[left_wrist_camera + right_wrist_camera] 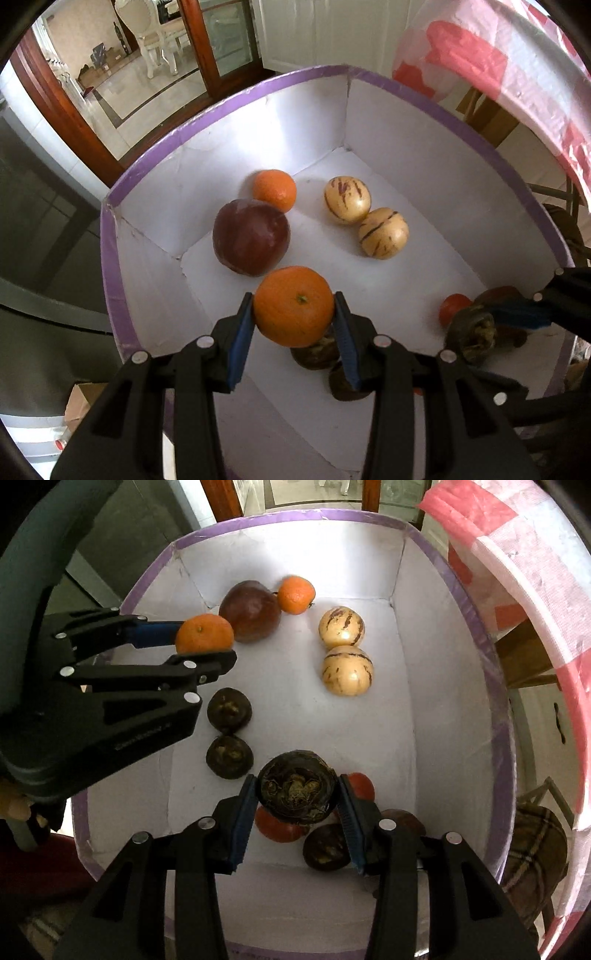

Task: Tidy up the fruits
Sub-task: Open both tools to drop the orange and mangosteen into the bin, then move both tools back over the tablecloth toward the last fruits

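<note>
Glazed wooden doors and a pale tiled floor show beyond a white box (424, 716) with a purple-taped rim; a pink-and-white checked cloth (517, 572) hangs at the right edge of both views.

Left gripper (294, 314) points steeply down into the box, its blue pads pressed on either side of an orange (293, 305), which it holds above the floor of the box; the jaws are only as wide as the fruit. In the right wrist view this gripper (207, 640) comes in from the left with the orange (204, 633) at its tip, just beside a dark red apple (250, 611).

Right gripper (297, 795) also points down, its pads closed on a dark, wrinkled round fruit (297, 792) held over the near end of the box. Under and behind it lie a red tomato (277, 827), a second red one (362, 784) and another dark fruit (325, 847).

Further out, two dark fruits (229, 710) lie one behind the other, touching, left of centre. Two cream fruits with purple streaks (341, 627) touch each other toward the right wall. A small orange (295, 594) sits against the apple near the far left corner. A plaid bundle (535, 845) lies outside the box at the right.
</note>
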{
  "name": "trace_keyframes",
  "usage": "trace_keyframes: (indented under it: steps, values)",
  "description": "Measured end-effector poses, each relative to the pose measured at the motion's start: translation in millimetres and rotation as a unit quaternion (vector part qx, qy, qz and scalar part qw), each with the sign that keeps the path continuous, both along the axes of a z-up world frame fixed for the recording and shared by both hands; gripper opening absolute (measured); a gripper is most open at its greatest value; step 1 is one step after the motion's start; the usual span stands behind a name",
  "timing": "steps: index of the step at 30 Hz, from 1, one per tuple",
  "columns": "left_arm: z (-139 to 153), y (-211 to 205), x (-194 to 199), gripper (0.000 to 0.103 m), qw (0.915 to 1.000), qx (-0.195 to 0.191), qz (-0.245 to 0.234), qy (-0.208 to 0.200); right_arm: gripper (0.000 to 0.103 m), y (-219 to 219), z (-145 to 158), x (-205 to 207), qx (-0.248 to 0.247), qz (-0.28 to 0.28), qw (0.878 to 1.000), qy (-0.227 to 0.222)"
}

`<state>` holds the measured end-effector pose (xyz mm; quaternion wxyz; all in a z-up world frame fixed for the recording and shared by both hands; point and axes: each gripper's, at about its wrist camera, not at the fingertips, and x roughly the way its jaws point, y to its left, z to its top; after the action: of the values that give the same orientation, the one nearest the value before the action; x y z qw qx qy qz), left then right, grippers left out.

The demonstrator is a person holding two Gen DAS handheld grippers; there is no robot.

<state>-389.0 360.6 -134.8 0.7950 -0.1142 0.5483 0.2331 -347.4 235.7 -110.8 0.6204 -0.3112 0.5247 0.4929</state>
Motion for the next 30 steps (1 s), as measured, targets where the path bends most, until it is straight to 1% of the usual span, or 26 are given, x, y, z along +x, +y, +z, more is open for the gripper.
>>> trace_keyframes:
  steps: [2,3,4,6,8,13,17,19,20,25,29,30]
  values:
    - [0,1,0,0.043,1.0000,0.000,0.001,0.001,0.046,0,-1,1,-0.001,-0.003,1.000,-0.001]
    - [1,1,2,0.046,1.0000,0.005,0.002,0.000,0.050,-1,1,2,0.000,-0.007,1.000,-0.002]
    - [3,1,2,0.050,1.0000,0.009,0.003,-0.001,0.054,3,-1,4,0.004,-0.009,1.000,-0.001]
    - [10,-1,2,0.068,0.9998,0.018,0.004,-0.006,0.057,1,4,6,0.011,-0.013,1.000,-0.002]
    - [13,-2,3,0.073,0.9995,0.028,0.004,-0.009,0.058,-1,8,7,0.016,-0.015,1.000,-0.001]
    - [21,-5,5,0.074,0.9991,0.041,0.001,-0.011,0.058,-5,19,8,0.032,-0.019,0.999,0.002]
    - [28,-6,9,0.075,0.9986,0.051,-0.004,-0.012,0.058,-9,33,7,0.048,-0.017,0.999,0.000]
    - [33,-5,12,0.077,0.9982,0.058,-0.006,-0.013,0.058,-11,44,7,0.064,-0.015,0.998,-0.001]
    - [37,-6,13,0.079,0.9979,0.063,-0.008,-0.014,0.058,-14,53,8,0.077,-0.014,0.997,-0.003]
    - [54,-11,24,0.083,0.9957,0.089,-0.019,-0.018,0.060,-27,88,16,0.123,-0.022,0.992,-0.016]
    - [79,-17,37,0.087,0.9929,0.111,-0.028,-0.034,0.065,-49,130,33,0.183,-0.044,0.981,-0.036]
    - [88,-20,43,0.089,0.9912,0.121,-0.033,-0.042,0.068,-58,142,41,0.202,-0.056,0.977,-0.045]
